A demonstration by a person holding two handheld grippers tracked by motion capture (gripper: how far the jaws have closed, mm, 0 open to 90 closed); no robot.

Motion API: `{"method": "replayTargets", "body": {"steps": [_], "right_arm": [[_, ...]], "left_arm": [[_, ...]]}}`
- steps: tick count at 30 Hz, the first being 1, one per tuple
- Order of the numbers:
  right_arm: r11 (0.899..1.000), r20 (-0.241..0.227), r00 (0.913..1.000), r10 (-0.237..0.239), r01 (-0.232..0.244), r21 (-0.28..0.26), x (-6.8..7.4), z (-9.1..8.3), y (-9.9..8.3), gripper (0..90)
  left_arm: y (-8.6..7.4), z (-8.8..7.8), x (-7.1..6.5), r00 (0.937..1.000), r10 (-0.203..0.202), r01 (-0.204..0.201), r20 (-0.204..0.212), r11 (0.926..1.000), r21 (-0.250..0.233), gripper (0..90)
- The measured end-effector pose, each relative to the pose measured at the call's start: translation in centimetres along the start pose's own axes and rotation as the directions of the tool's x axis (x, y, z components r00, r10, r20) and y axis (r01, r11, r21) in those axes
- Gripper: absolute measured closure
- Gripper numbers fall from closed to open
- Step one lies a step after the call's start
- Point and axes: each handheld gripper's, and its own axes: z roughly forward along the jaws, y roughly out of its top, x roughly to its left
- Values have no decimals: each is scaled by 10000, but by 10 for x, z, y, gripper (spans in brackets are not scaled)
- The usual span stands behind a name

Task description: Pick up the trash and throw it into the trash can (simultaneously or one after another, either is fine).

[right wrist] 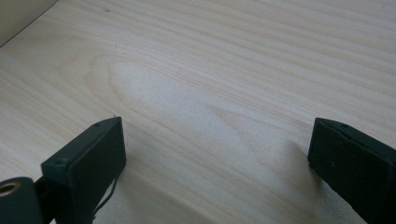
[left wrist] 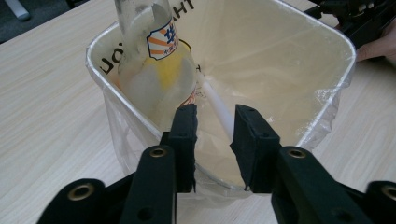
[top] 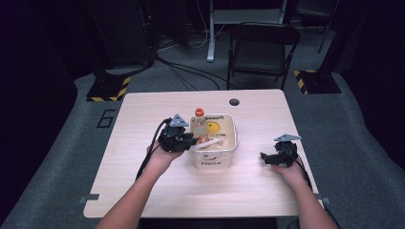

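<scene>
A white bin (top: 234, 138) lined with a clear bag stands at the middle of the table; its front reads "Hello". Inside it a clear bottle (top: 199, 125) with an orange cap leans against the left wall, and a white stick (top: 210, 142) lies beside it. My left gripper (top: 193, 139) hovers at the bin's left rim. In the left gripper view its jaws (left wrist: 215, 116) stand a little apart over the rim (left wrist: 343, 42), with the bottle (left wrist: 154, 60) and stick (left wrist: 217, 105) beyond them and nothing pinched. My right gripper (top: 263, 157) rests on the table right of the bin, wide open (right wrist: 217, 140) over bare wood.
The wooden table (top: 143, 181) has a small round hole (top: 234, 101) near its far edge. A black folding chair (top: 262, 47) stands behind the table on a grey floor with cables. The other hand and its gripper (left wrist: 369, 23) appear beyond the bin in the left gripper view.
</scene>
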Motion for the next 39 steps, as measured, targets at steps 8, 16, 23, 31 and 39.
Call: {"method": "replayTargets", "body": {"steps": [8,16,23,31,39], "right_arm": [[10000,-10,10000,-4,4,0,0,0,0,33],[10000,-6,10000,-32,32,-3,0,0,0,34],[10000,13,10000,-33,33,0,0,0,0,34],[10000,-13,10000,-21,21,9,0,0,0,34],[10000,-6,10000,-30,30,-1,0,0,0,34]], "left_arm": [[-6,-21,10,9998,-119,104,-175,9969,-783,525],[-21,-43,27,9981,-439,383,-427,9915,-1243,481],[-39,-52,44,9934,-710,596,-896,9904,-1248,477],[-67,-50,57,9849,-1324,1169,-1114,9838,-1357,470],[-87,-50,69,9757,-1638,1418,-1458,9784,-1504,466]]}}
